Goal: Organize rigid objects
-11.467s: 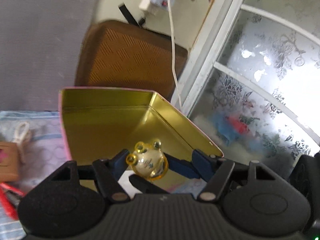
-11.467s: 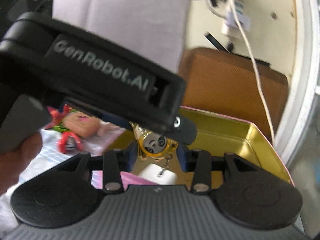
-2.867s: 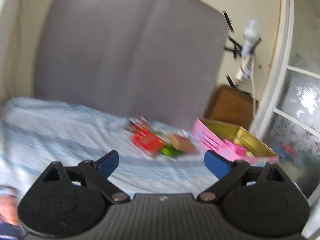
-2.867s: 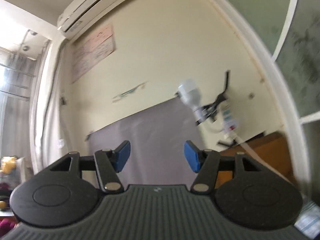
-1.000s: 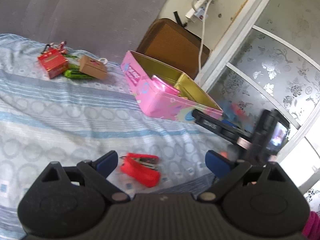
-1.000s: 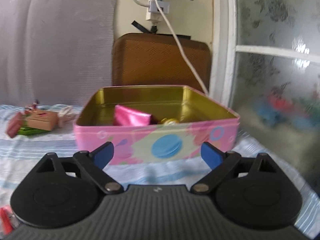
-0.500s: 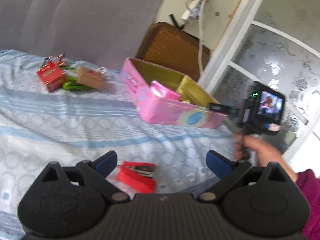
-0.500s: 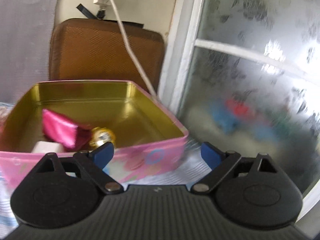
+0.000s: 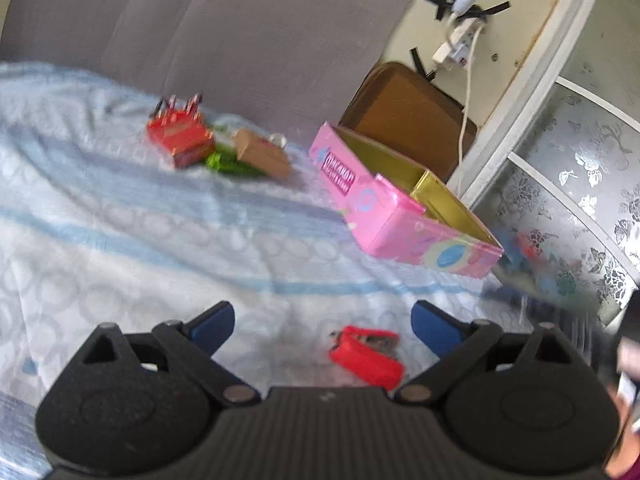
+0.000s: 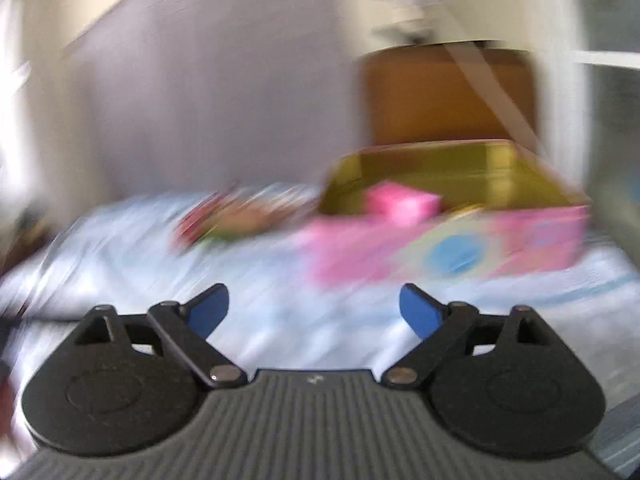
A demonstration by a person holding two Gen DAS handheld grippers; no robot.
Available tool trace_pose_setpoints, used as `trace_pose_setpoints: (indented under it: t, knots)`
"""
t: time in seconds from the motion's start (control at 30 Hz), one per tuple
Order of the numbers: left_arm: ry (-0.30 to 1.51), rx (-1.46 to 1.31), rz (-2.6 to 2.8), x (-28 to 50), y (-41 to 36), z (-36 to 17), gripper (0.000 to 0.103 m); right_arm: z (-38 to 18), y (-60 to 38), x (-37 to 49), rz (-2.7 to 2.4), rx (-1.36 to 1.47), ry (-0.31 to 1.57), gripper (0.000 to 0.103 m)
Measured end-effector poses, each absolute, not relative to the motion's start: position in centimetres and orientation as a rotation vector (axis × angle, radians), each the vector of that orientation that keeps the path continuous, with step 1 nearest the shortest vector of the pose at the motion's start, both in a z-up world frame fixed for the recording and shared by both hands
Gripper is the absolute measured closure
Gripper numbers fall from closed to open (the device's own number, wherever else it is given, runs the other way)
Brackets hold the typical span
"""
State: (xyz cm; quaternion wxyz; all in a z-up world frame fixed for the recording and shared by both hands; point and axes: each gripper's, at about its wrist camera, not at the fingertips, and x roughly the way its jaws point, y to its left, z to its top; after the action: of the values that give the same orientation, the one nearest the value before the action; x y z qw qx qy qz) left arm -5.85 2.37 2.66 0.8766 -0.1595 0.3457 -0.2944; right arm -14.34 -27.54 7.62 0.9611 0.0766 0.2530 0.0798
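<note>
A red stapler lies on the blue-and-white bedsheet, low between the blue pads of my left gripper. Those jaws stand wide and are closing slightly, and the pads do not touch the stapler. Further back sits the open pink tin with a gold inside and a pink packet in it. In the blurred right wrist view the same tin is ahead to the right. My right gripper hangs over the sheet with nothing between its closing jaws.
A red box, a green item and a small brown box lie near the grey headboard. A brown case, a white cable and a frosted glass door stand at the right.
The left view has swung so the stapler now sits right of centre between the pads. The hand and other gripper left the left view. The right view swept left, now blurred, showing the tin's front.
</note>
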Motion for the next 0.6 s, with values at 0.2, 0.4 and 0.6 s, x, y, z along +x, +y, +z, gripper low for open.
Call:
trace_pose_setpoints:
  t: [0.2, 0.4, 0.6]
  knots:
    - [0.806, -0.347, -0.706, -4.3, 1.1, 0.3, 0.018, 3.2, -20.0, -16.9, 0.334, -0.178, 0.513, 0.036]
    - [0.836, -0.328, -0.791, -3.6, -1.3, -0.2, 0.025, 3.1, -19.7, -12.7, 0.383, -0.15, 0.613, 0.043]
    - [0.81, -0.256, -0.793, -3.5, -3.6, -0.1, 0.032, 3.1, -21.4, -9.8, 0.405, 0.025, 0.674, 0.066]
